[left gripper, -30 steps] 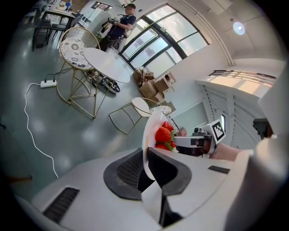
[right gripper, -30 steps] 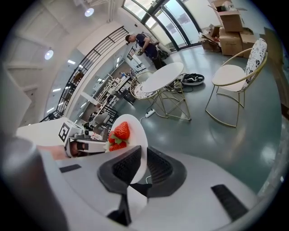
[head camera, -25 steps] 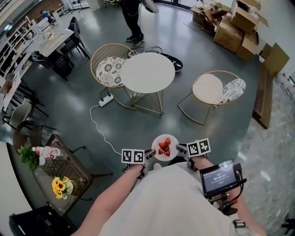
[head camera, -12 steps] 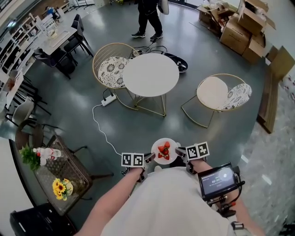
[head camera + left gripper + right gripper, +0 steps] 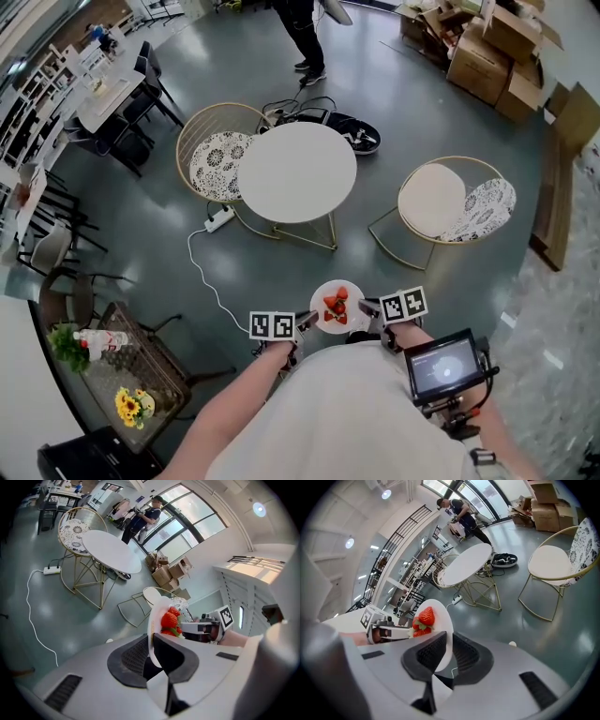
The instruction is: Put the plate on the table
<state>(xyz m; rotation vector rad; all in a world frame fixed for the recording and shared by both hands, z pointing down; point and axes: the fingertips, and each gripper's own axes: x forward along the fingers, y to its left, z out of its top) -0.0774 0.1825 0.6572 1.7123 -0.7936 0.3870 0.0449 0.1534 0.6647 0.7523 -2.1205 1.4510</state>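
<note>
White and round, the plate (image 5: 353,298) hangs in the air close to the person's body in the head view. It has red strawberries (image 5: 336,306) on it. The left claw (image 5: 306,320) holds one side of it and the right claw (image 5: 368,307) holds the other side. The round white table (image 5: 296,172) is well apart from the plate, and its top is bare. There is grey floor (image 5: 281,262) in between. A cord (image 5: 202,258) lies on that floor, and I think a foot could catch on it on the way over.

In the left gripper view, the left claw's jaws are nearly shut, with the thin rim of the plate pinched between them. The plate looks tipped up on its edge here, but that may only be how this camera sits. The strawberries are heaped near the middle. If one claw goes higher than the other, I think they could roll off.

In the right gripper view, the right claw's jaws are nearly shut too, with the other rim pinched between them. Each claw has only a small bite of the rim. If the claws pull apart or twist, the plate could slip out and fall. It also has to come down flat on the table, or it could bump and spill.
</note>
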